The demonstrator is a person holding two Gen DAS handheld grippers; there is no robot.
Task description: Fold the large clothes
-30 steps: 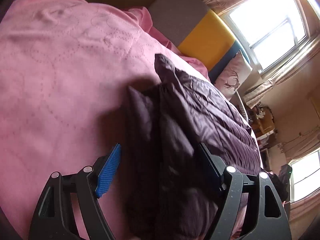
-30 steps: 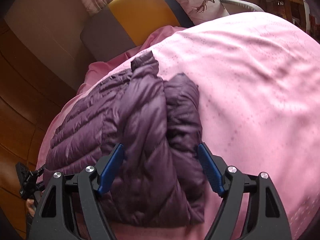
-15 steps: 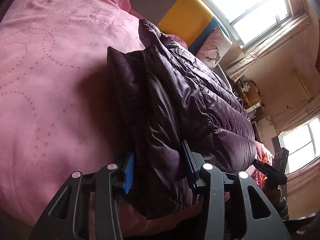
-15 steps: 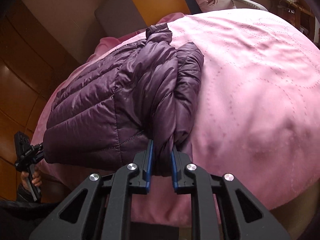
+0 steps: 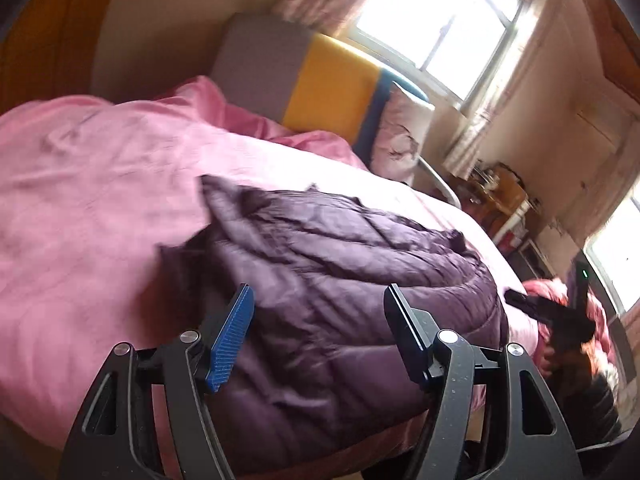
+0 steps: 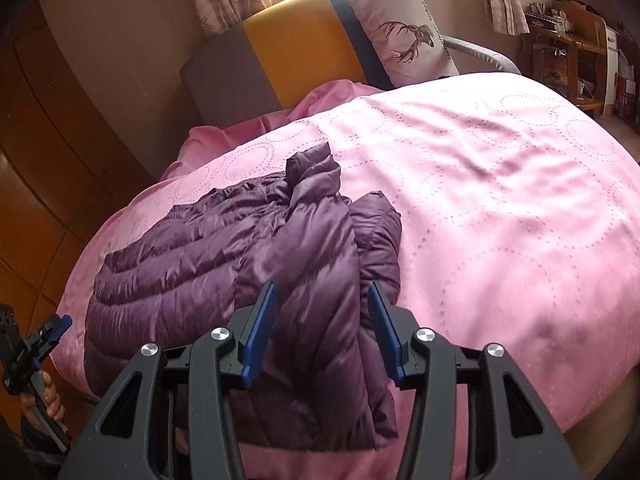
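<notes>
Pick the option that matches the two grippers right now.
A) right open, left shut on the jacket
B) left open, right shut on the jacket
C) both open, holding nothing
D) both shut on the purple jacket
C: the left gripper and right gripper both have jaws spread apart above the purple jacket, which lies on the pink bedspread.

Jacket (image 6: 248, 276) lies on the bedspread (image 6: 500, 208) near its front edge; pillow (image 6: 404, 36) behind, against the headboard (image 6: 296, 44)
</notes>
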